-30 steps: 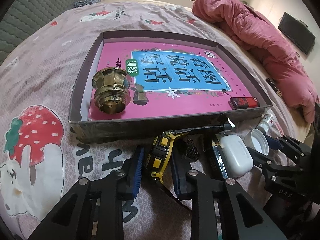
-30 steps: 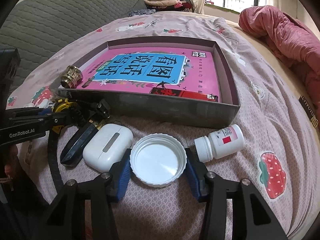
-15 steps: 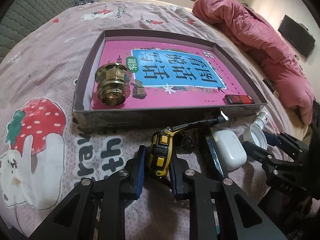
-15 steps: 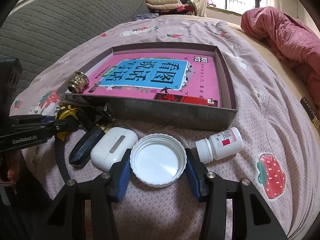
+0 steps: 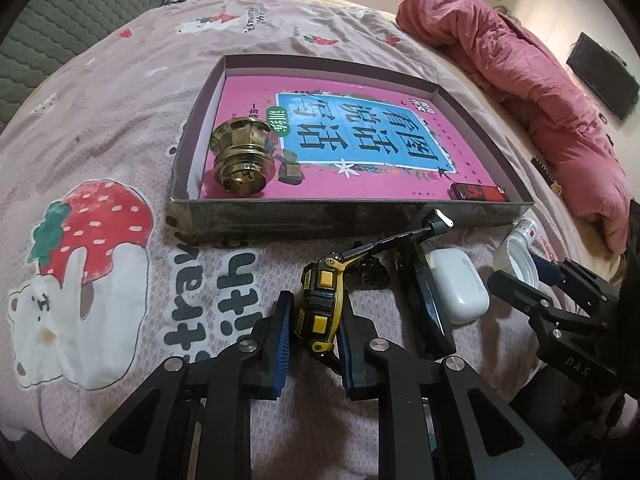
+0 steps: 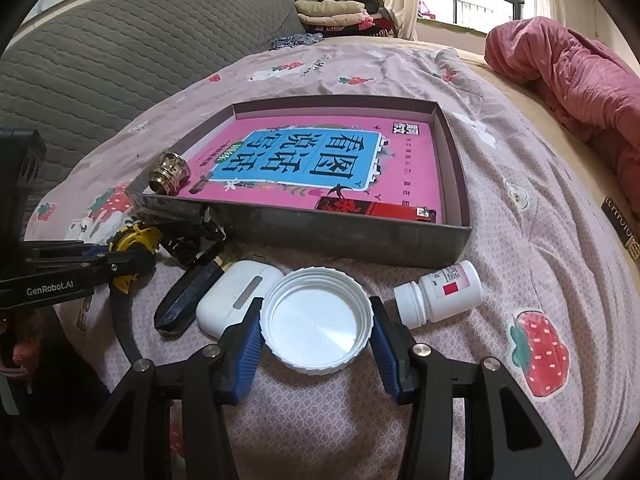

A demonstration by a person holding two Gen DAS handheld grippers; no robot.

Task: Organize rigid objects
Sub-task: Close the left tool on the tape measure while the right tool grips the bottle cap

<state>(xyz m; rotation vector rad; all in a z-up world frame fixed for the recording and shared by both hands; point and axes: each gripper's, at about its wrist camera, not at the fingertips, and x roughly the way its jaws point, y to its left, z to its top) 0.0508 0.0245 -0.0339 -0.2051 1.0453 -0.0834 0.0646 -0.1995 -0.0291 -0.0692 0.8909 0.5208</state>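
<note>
Yellow tape measure (image 5: 320, 308) sits clenched in our left tongs (image 5: 314, 332) for lifting into the box (image 5: 352, 222) — our right tongs (image 6: 316, 326) bracket the white lid (image 6: 316, 320), whether pressing we cannot tell.

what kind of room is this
Most likely a bedroom: the work surface is a bed with a strawberry-print sheet, a rumpled pink quilt lies at its far side, and folded clothes are stacked by the window.

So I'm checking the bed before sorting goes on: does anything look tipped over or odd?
Yes. The white pill bottle lies on its side beside the tray, and the brass fitting inside the tray is tipped over on the pink book.
</note>
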